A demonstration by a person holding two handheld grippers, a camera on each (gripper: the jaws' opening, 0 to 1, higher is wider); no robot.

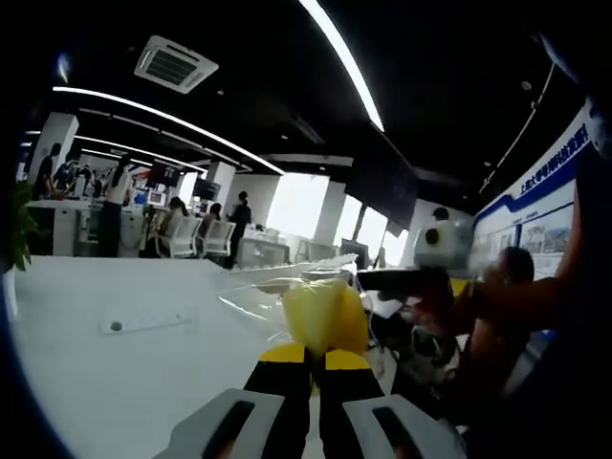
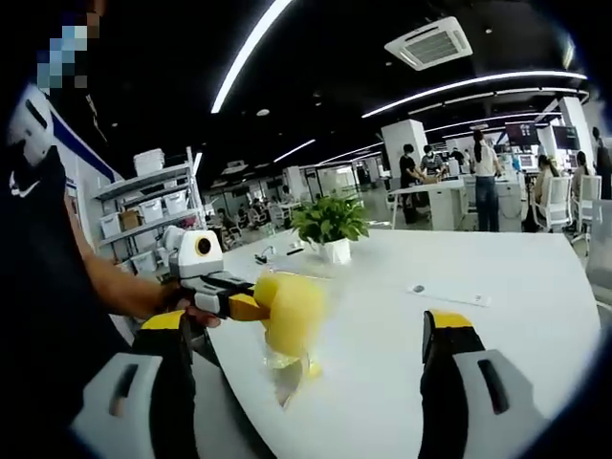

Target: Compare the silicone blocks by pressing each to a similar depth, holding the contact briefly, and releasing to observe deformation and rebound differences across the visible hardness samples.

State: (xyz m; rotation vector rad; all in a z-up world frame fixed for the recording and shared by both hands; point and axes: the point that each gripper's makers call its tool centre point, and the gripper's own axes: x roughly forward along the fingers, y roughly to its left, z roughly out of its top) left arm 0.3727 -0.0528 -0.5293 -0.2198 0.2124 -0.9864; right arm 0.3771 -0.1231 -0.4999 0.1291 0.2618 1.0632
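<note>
The left gripper (image 1: 316, 359) has its two fingers (image 1: 284, 356) squeezed together on a yellow block in a clear bag (image 1: 325, 316), so the yellow block is up in the air, not lying on the counter (image 1: 124, 373). In the right gripper view, the yellow block (image 2: 292, 311) hangs just past the tip of the left gripper (image 2: 251, 308), with the bag's clear end (image 2: 285, 378) drooping below it. The right gripper (image 2: 311, 344) has its fingers (image 2: 448, 335) wide apart, one on each side of the yellow block and not touching it. I think the right gripper is best placed to press next, since the yellow block sits right between its fingers and stands taller than it is wide. Farther off from the yellow block, a flat white strip (image 2: 448, 295) lies on the counter, and beyond it a green plant (image 2: 330, 222) in a white pot. On the far wall a blue sign (image 1: 545, 172) has writing, too small to read.
</note>
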